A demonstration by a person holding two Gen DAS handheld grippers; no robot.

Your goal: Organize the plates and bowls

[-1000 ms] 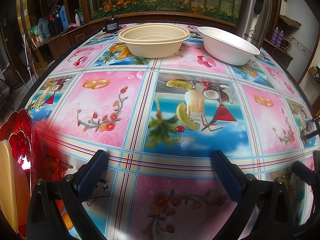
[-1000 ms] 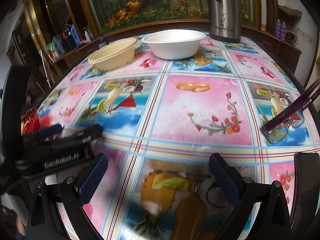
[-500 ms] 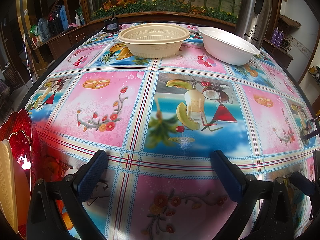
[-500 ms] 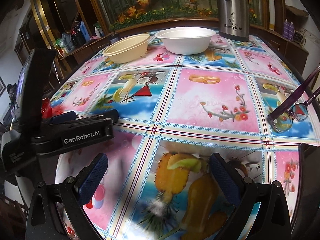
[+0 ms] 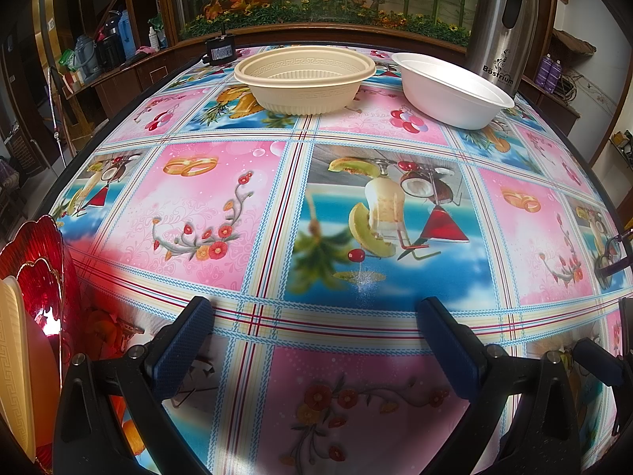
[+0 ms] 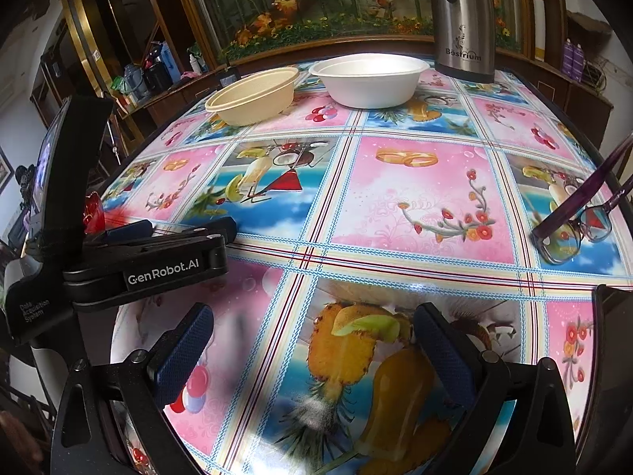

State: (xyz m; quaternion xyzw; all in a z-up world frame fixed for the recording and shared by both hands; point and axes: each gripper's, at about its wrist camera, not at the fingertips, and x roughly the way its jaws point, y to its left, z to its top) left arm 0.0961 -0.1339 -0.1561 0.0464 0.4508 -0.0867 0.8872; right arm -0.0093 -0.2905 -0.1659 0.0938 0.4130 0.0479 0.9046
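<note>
Ribbed beige bowl (image 5: 304, 79) beside smooth white bowl (image 5: 455, 89).

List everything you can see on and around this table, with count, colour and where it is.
bowl: one, beige, far side of table, left of the white one
bowl: one, white, far side, beside the flask
flask: one, steel and black, far right edge
plate: one, red, upright at near left
plate: one, beige, upright in front of the red one
glasses: one pair, purple, right edge
tablecloth: one, pink and blue
left gripper: black and blue, jaws open, empty
right gripper: black and blue, jaws open, empty
</note>
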